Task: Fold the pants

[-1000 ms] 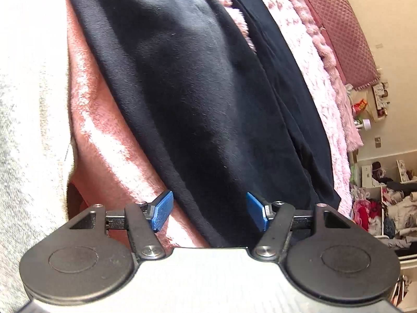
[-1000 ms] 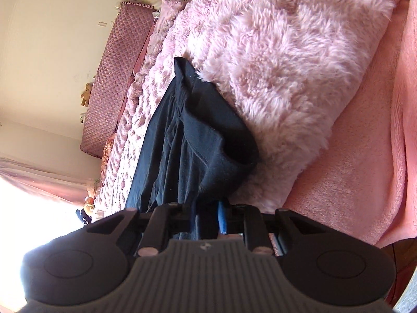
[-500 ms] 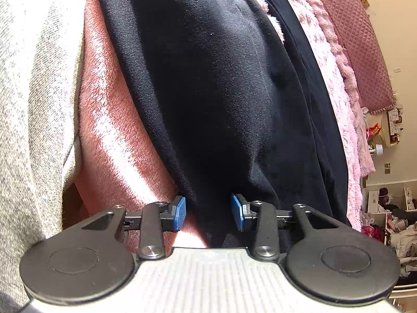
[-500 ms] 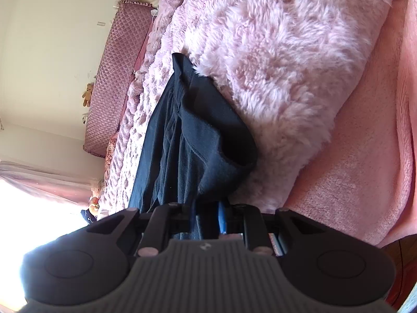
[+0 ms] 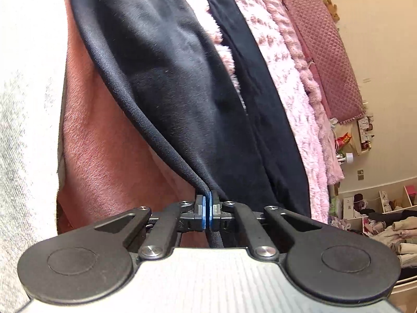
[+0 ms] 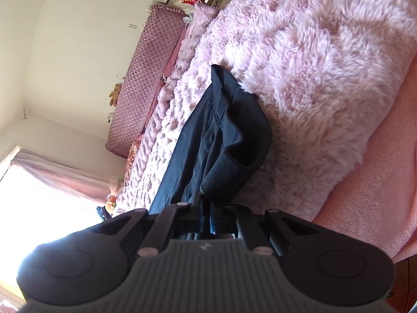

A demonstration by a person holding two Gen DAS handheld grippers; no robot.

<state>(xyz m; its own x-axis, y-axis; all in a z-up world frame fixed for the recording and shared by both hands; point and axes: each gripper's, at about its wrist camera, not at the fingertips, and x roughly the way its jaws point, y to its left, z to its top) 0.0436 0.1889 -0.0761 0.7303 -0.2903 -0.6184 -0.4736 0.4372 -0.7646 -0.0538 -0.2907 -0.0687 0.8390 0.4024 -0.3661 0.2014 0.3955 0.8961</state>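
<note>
Bed: pink fluffy blanket (image 6: 312,83) covers it, a smoother pink fleece cover (image 5: 109,156) along the near edge.
Black pants (image 5: 182,91): stretched lengthwise over the blanket toward the quilted headboard (image 6: 140,83).
Left gripper (image 5: 207,212): blue pads pinched tight on the pants' folded edge.
Right gripper (image 6: 206,219): clamped on a bunched pants end.

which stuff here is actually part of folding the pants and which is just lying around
Part of the job:
black pants
left gripper, shut on the pants' edge
right gripper, shut on the pants

Just lying about:
fluffy pink blanket
quilted headboard
teddy bear
clothes pile
</note>
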